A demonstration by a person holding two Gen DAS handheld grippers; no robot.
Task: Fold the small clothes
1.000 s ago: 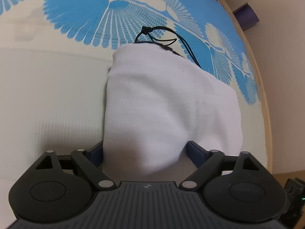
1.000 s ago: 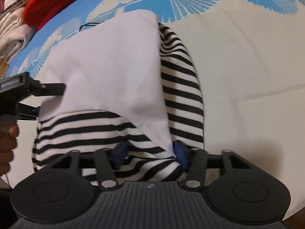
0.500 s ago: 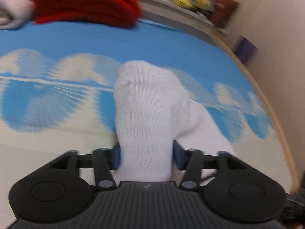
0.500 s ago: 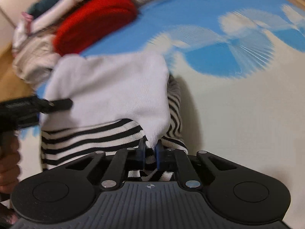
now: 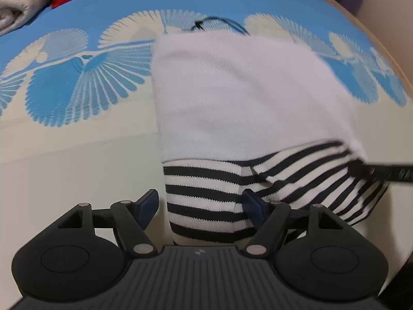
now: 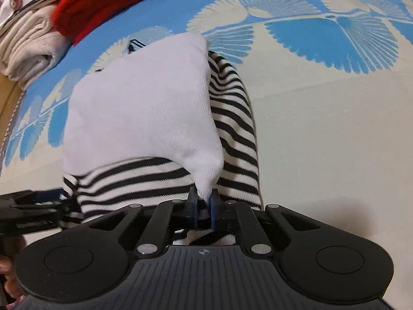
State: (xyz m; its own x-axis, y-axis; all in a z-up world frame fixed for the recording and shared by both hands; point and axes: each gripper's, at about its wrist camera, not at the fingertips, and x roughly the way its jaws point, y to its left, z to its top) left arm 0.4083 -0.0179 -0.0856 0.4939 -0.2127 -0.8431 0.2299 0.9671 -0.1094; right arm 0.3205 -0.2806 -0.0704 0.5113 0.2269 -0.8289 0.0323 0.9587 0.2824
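The small garment, a white knit panel folded over a black-and-white striped knit part, lies in the middle of the blue and cream fan-patterned cloth, with its striped end nearest to the cameras. The right gripper is pressed together and pinches the near corner of the white panel. The left gripper has just been closing but stands spread; its left pad is clear of the fabric, while its right pad lies against the striped hem without a pinch. For a good fold, I think the left should close fully on its corner first. Then both corners should travel at equal height toward the far edge, so that the fold line stays straight. The red knitted pile stays far left, well apart.
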